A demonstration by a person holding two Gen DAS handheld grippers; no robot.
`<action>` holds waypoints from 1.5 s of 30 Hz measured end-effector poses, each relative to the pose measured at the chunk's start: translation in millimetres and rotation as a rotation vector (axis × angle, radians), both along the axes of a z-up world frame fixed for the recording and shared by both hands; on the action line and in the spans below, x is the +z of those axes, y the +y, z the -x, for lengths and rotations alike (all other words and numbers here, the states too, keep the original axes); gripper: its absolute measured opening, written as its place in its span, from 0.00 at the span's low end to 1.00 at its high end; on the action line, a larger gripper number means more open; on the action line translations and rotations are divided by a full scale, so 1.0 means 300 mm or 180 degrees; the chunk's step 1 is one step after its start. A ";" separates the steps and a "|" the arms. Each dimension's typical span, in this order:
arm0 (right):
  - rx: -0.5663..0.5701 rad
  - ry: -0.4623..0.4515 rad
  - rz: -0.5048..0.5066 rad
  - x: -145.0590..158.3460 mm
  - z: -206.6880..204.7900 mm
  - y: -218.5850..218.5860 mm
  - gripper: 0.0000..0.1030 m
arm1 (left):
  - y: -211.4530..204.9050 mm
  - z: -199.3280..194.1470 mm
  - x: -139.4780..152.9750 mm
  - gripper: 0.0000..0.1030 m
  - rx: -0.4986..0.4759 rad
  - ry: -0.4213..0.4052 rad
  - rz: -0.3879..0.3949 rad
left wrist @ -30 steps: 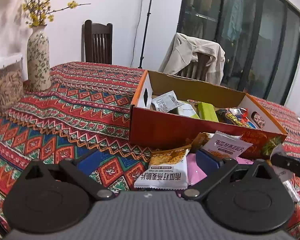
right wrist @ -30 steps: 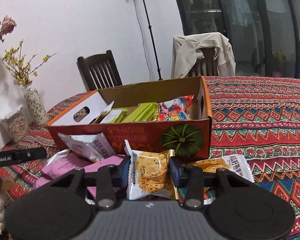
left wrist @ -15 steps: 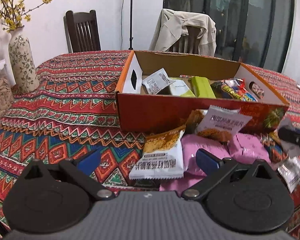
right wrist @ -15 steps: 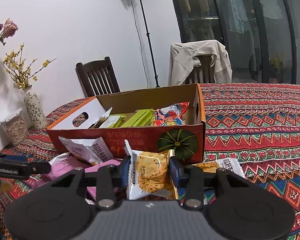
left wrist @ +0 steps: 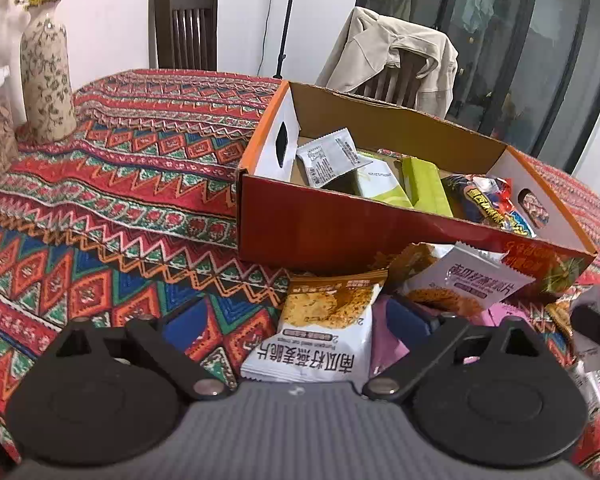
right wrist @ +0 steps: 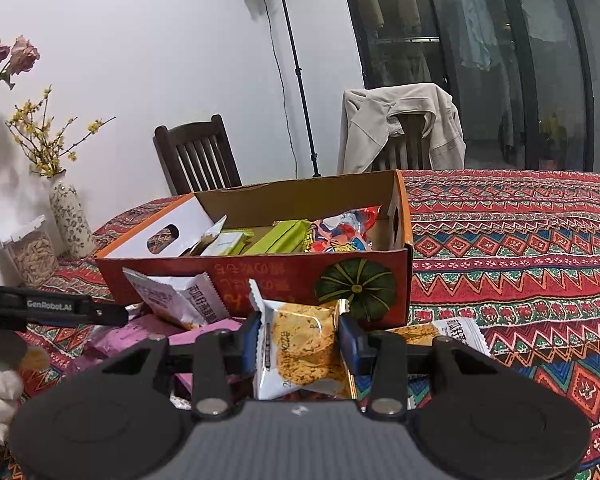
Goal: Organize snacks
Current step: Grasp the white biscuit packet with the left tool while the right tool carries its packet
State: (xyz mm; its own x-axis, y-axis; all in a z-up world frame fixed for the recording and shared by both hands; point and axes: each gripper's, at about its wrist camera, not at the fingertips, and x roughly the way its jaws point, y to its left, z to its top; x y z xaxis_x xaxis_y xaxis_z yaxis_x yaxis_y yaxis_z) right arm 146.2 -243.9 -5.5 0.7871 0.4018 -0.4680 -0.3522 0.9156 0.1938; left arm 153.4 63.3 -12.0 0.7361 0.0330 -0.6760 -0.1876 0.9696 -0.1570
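Crinkly white-and-gold film is what the right gripper has hold of: a cracker packet stands on end between its blue fingers, which are pressed in on its two sides, the packet's long axis running up and down and its serrated top edge poking above the fingertips. From there the cardboard box lies straight ahead and a little higher, its orange front wall with the pumpkin print just beyond the packet, so I'd judge the move turns on lifting the packet clear of that wall and carrying it forward over the rim. Inside the box there are already green bars and a bright red bag. The left gripper is nearer the loose pile; its fingers stand wide apart and empty, with a second cracker packet lying flat on the table between them, its long axis pointing towards the box. The left view looks down into the box and shows a grey sachet at its near-left end, where the right view shows only a sliver. The right view alone shows the grip itself; whether the held packet's bottom edge is off the table I can't quite tell, since the gripper body hides it. A pink wrapper lies beside it.
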 end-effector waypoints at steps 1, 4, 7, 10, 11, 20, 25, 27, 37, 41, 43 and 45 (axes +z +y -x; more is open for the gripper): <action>0.0000 0.0003 -0.0003 0.000 -0.001 -0.001 0.39 | 0.005 0.000 -0.001 0.92 0.0007 0.0003 0.0046; 0.0014 0.0005 -0.0020 -0.001 -0.001 -0.003 0.39 | 0.016 -0.001 -0.003 0.83 -0.0026 0.0013 0.0168; 0.0015 0.0004 -0.0011 -0.002 0.000 -0.001 0.39 | 0.022 0.006 0.000 0.69 -0.0105 -0.0007 0.0302; 0.0019 0.0013 -0.0012 -0.003 0.000 -0.001 0.39 | 0.018 0.017 0.008 0.46 -0.0236 -0.0062 0.0396; 0.0015 0.0004 -0.0008 -0.002 0.002 -0.001 0.39 | 0.014 0.024 0.010 0.43 -0.0251 -0.0082 0.0411; 0.0026 -0.0038 -0.0021 0.002 0.007 -0.001 0.39 | 0.000 0.069 0.033 0.38 -0.0204 -0.0211 0.0263; 0.0033 -0.0090 -0.0068 0.011 0.015 -0.008 0.39 | 0.017 0.122 0.070 0.38 -0.0139 -0.0371 0.0223; 0.0039 -0.0088 -0.0074 0.018 0.017 -0.010 0.39 | 0.017 0.143 0.092 0.38 -0.0146 -0.0443 0.0175; 0.0033 -0.0373 0.0030 0.149 0.045 -0.018 0.39 | -0.003 0.135 0.244 0.38 -0.0261 -0.0812 -0.0090; 0.0013 -0.0452 0.0042 0.212 0.008 -0.009 0.39 | -0.027 0.092 0.298 0.38 -0.0291 -0.0937 -0.0186; 0.0006 -0.0483 0.0055 0.238 -0.017 0.001 0.39 | -0.041 0.062 0.323 0.38 -0.0314 -0.0972 -0.0201; 0.0010 -0.0485 0.0055 0.262 -0.048 0.014 0.39 | -0.056 0.026 0.349 0.38 -0.0330 -0.1007 -0.0217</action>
